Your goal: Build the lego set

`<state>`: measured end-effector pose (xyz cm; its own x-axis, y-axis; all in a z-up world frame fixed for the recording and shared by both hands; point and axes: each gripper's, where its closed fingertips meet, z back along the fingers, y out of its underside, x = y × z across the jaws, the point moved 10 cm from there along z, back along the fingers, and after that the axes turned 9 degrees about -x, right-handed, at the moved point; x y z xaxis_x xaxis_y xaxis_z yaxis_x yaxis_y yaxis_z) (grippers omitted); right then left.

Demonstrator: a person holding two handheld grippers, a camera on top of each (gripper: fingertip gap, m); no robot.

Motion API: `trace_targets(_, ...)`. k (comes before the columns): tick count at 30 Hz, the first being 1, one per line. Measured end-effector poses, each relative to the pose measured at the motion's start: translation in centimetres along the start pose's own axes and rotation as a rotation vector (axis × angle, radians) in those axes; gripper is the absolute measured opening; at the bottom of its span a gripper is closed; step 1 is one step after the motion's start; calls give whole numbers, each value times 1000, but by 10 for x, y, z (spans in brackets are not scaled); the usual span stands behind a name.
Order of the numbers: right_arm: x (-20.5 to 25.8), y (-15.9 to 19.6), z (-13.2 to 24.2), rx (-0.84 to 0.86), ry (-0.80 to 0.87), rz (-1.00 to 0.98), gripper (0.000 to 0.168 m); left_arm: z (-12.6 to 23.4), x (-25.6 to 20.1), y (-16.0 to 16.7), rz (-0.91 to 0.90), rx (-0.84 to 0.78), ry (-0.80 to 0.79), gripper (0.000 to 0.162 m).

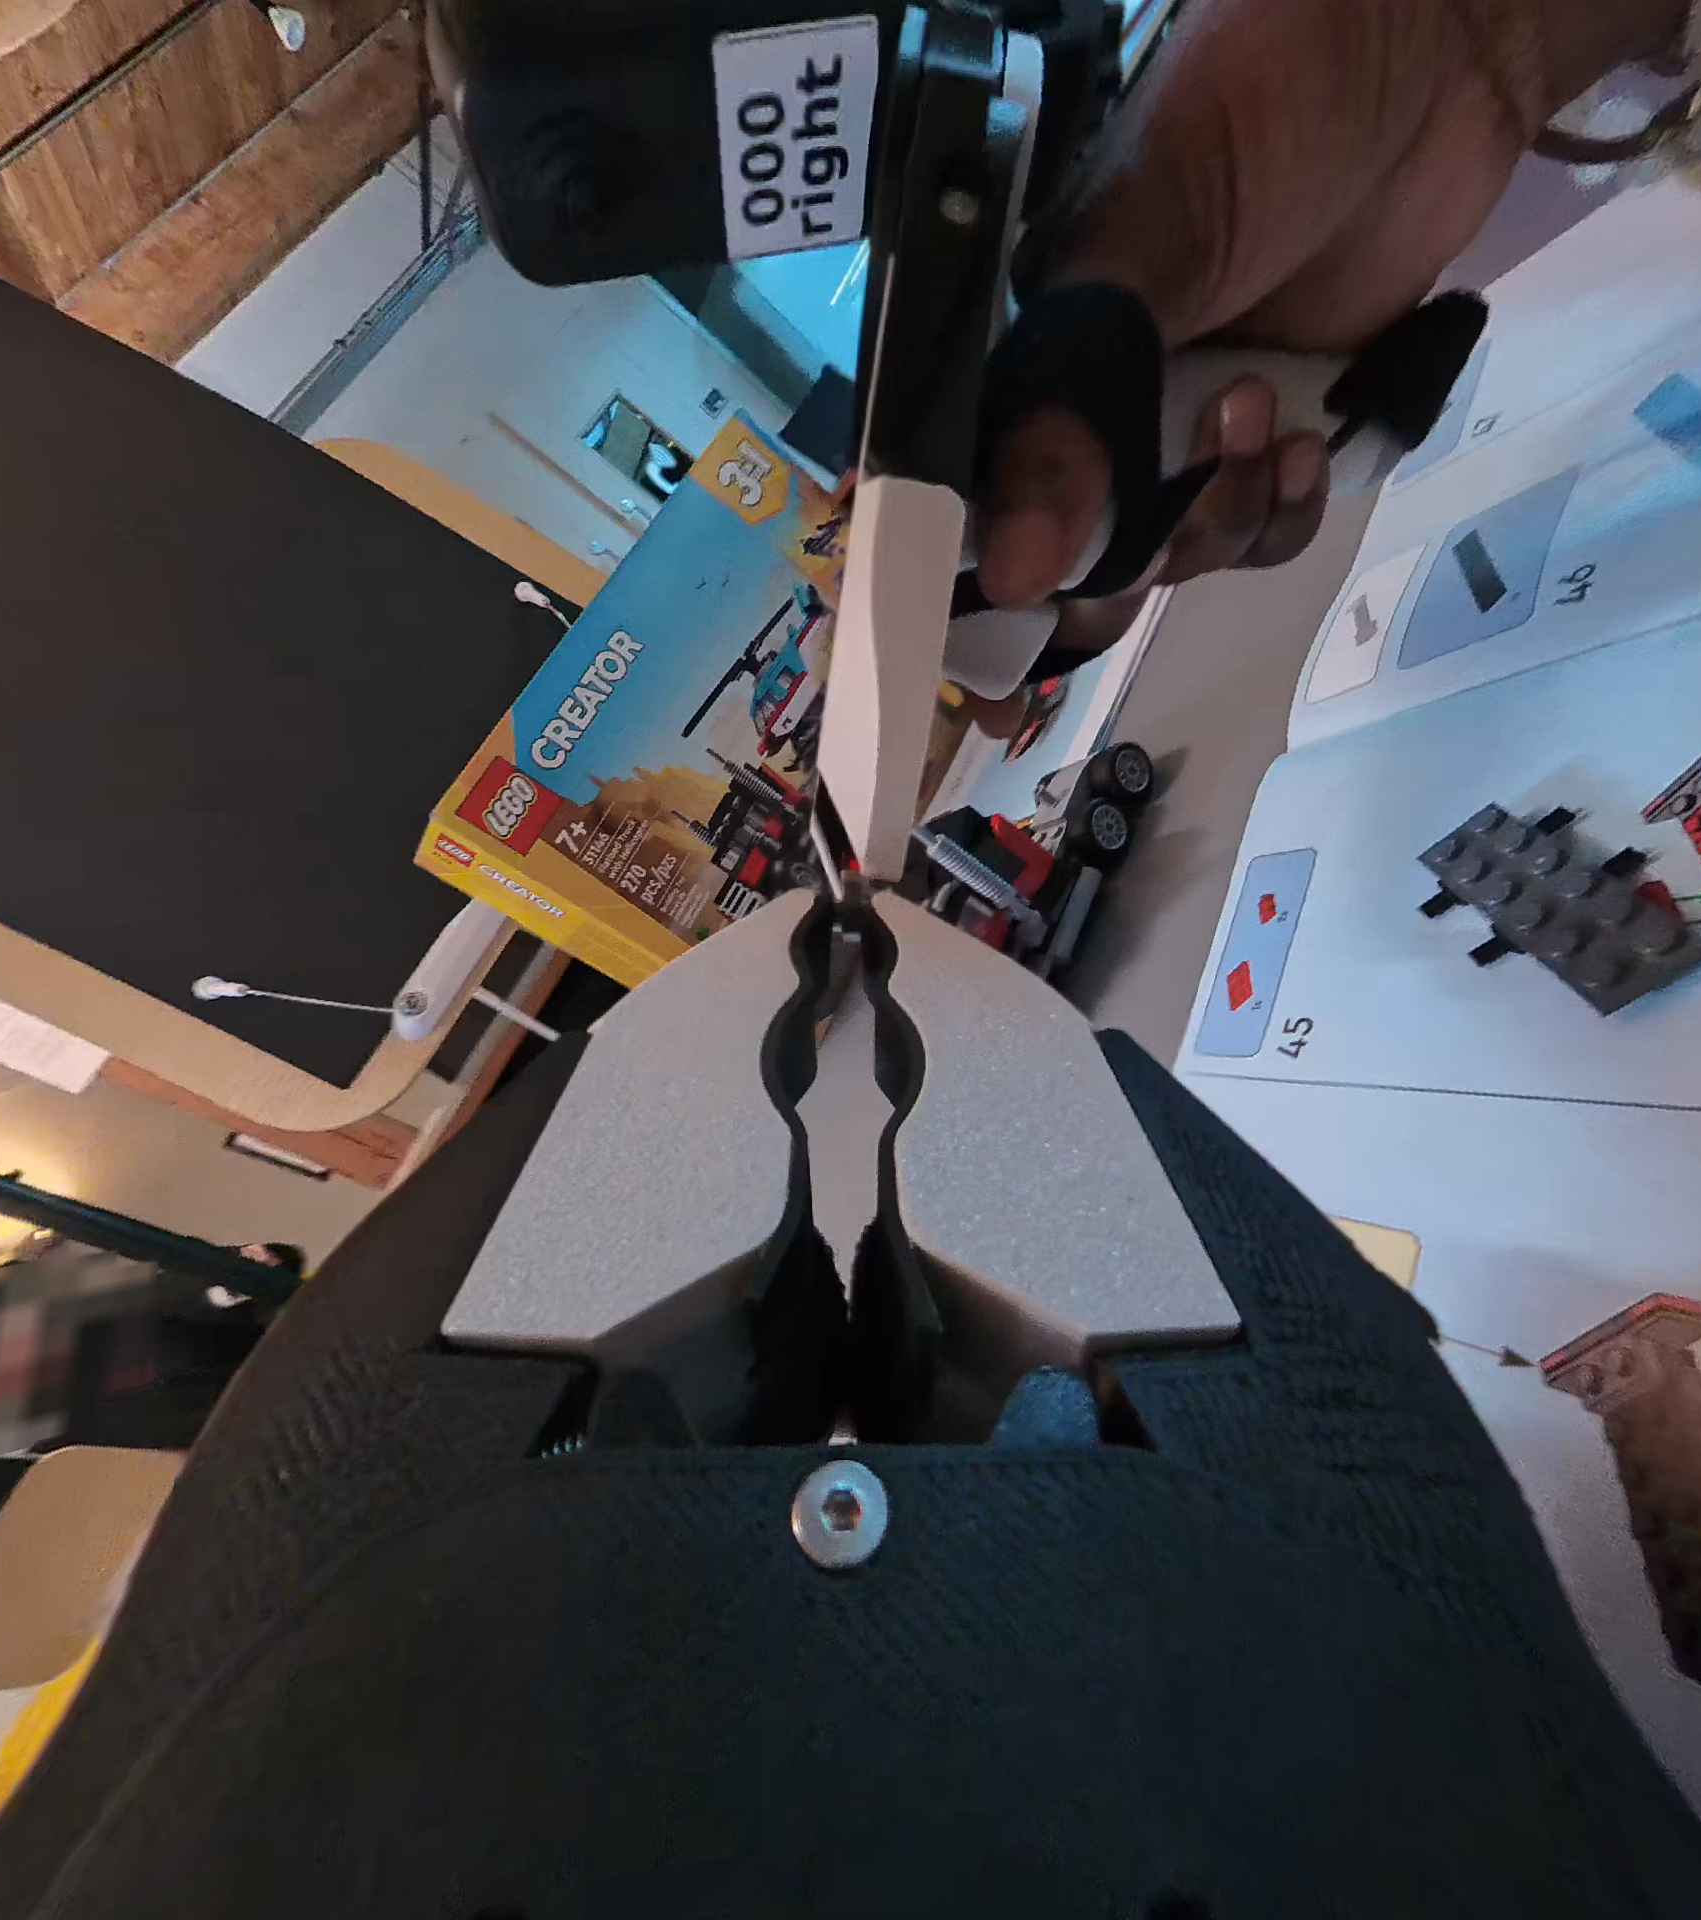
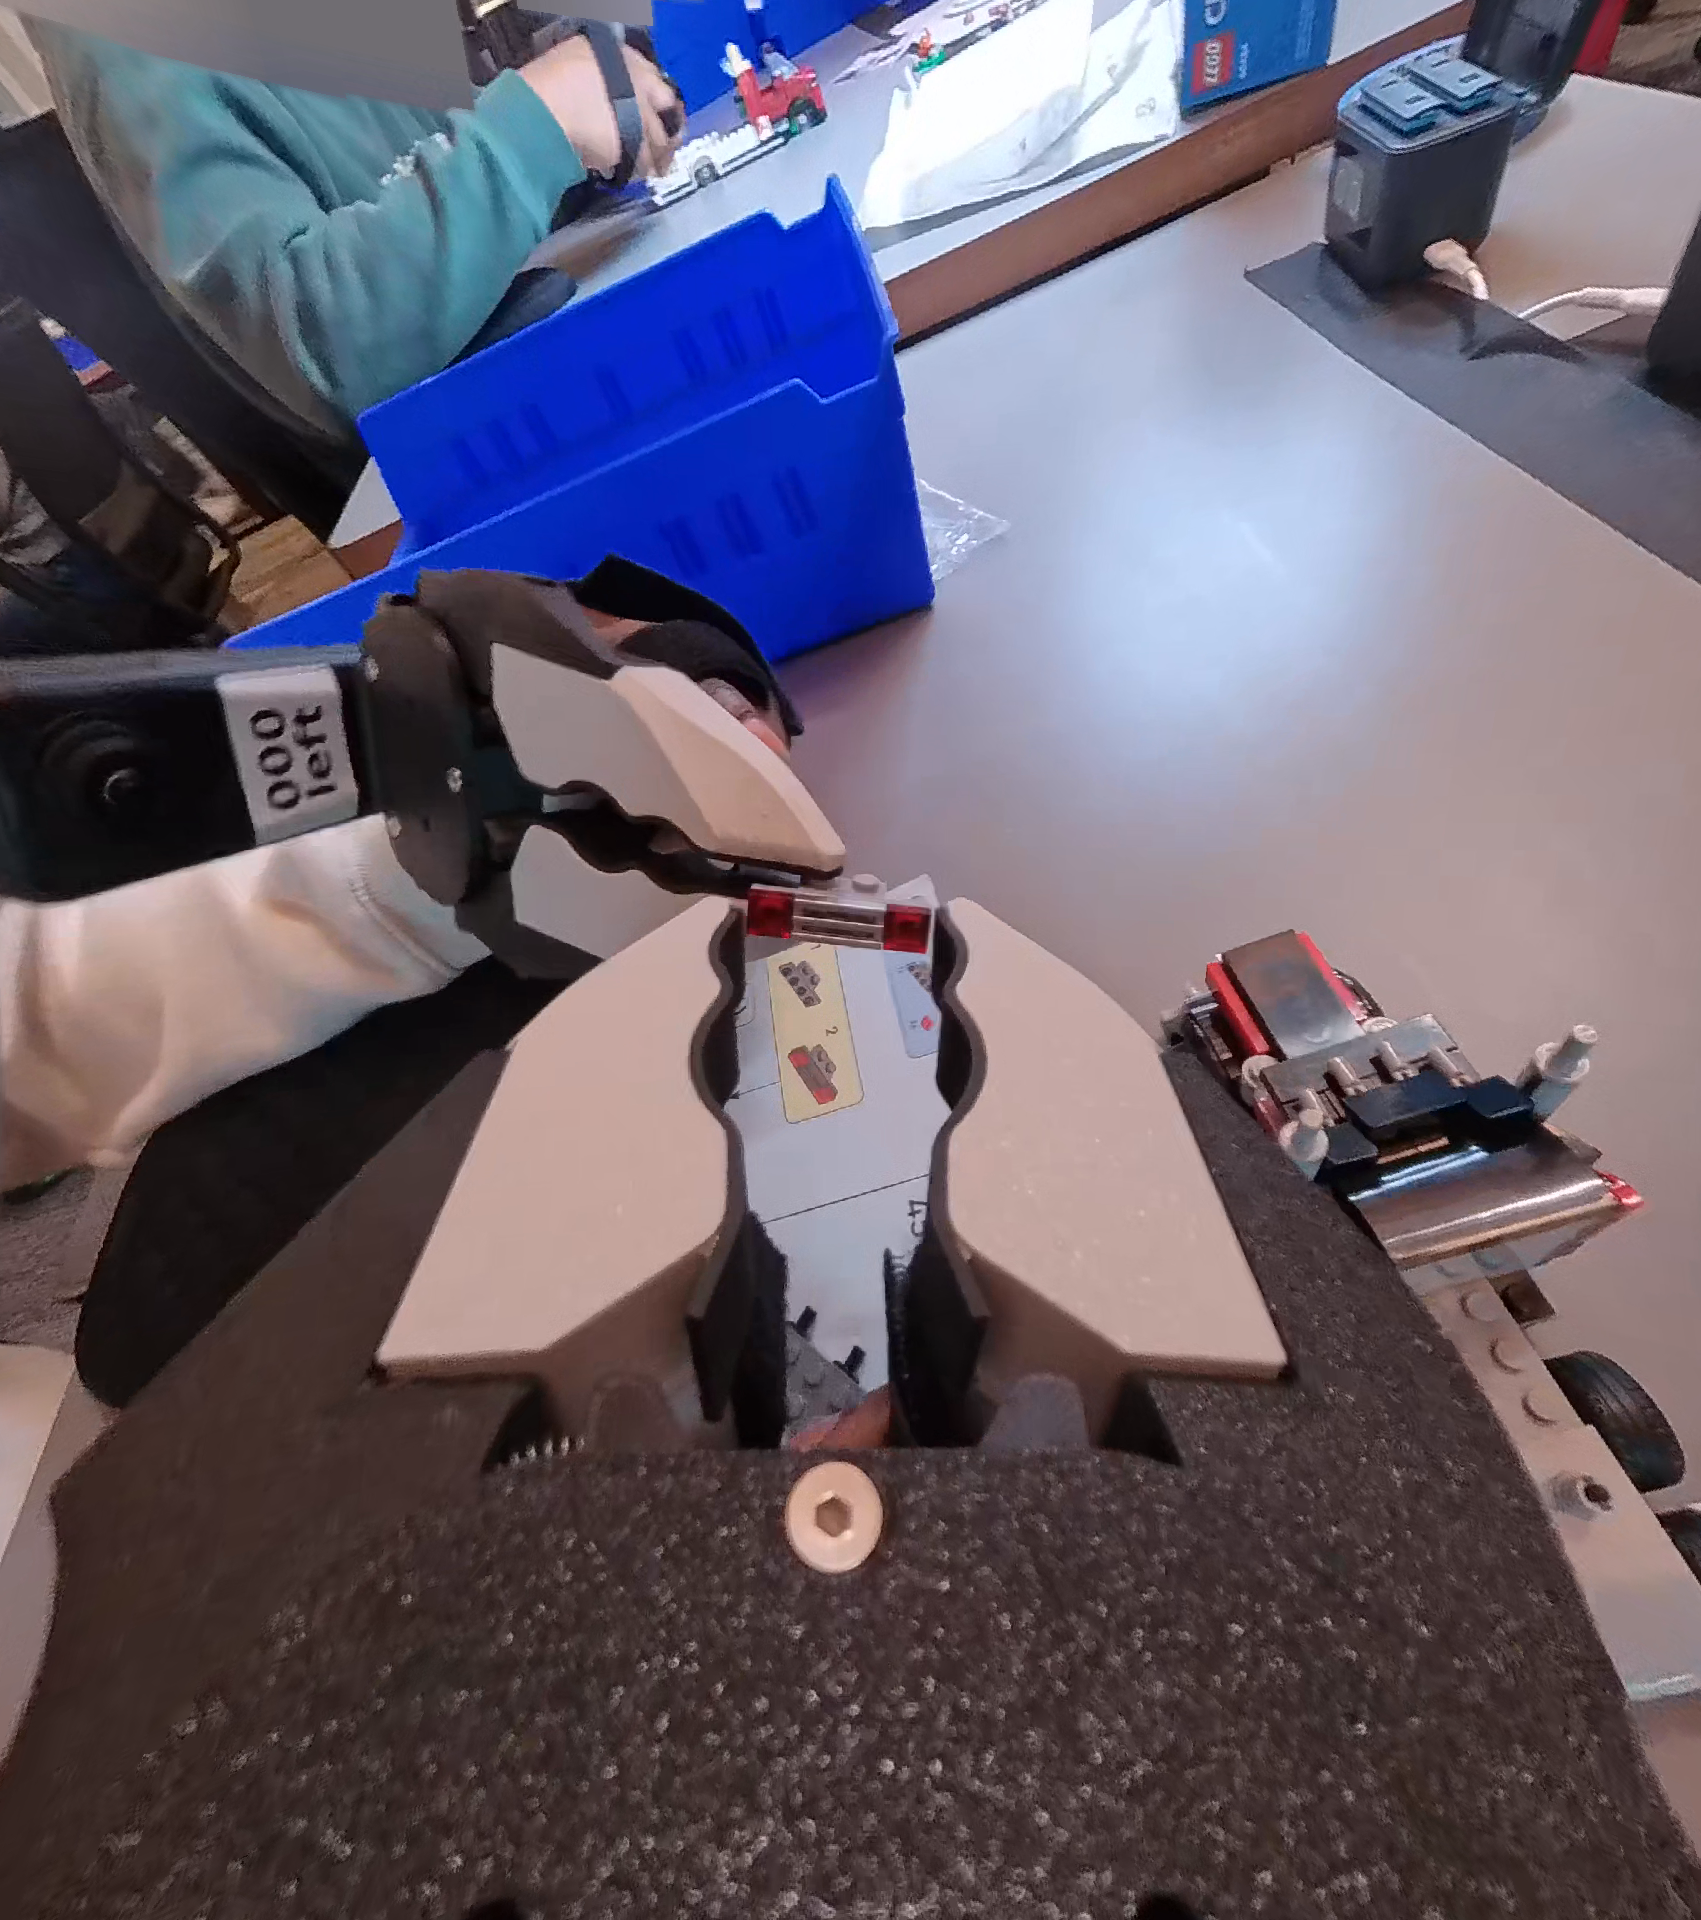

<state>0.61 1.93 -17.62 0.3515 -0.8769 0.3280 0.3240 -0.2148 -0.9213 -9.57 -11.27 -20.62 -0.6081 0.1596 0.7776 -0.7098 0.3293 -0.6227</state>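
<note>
Bin blue, contents hidden, right tool gripping grey-red piece

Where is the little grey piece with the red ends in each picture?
Left wrist view: the little grey piece barely shows, a sliver at the left gripper tips, under the right gripper's pale finger.
Right wrist view: centre, held across the right gripper tips, red ends outward.
Shared landmark: the truck model on the table.

Blue bin blocks left; truck crowds right.
</note>
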Motion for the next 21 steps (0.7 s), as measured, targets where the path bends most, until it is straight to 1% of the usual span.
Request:
trace_targets(2,0,0,0,-14,42,5,44,-1,-1,0,-59,36,-25,5)
trace_targets(5,3,0,-1,-45,87,41,45,-3,-3,0,-133,81,-60,5)
trace_targets(7,4,1,-3,-53,96,71,43,-3,-3,-1,-145,79,-65,5)
trace_targets(9,3,0,-2,-82,75,49,41,-3,-3,-2,-148,67,-64,5)
trace_targets(12,0,1,-2,-66,27,20,39,-2,-3,-4,-148,49,-61,5)
trace_targets(14,0,2,-1,-73,13,13,34,-2,-4,-4,-160,53,-62,5)
trace_targets(16,0,3,-1,-79,10,10,34,-3,-5,-4,-164,55,-61,5)
trace_targets(19,0,3,0,-80,-3,23,34,-2,-4,-5,-154,42,-57,5)
trace_targets(21,0,2,2,-67,-8,47,34,-2,-4,-4,-107,21,-37,6)
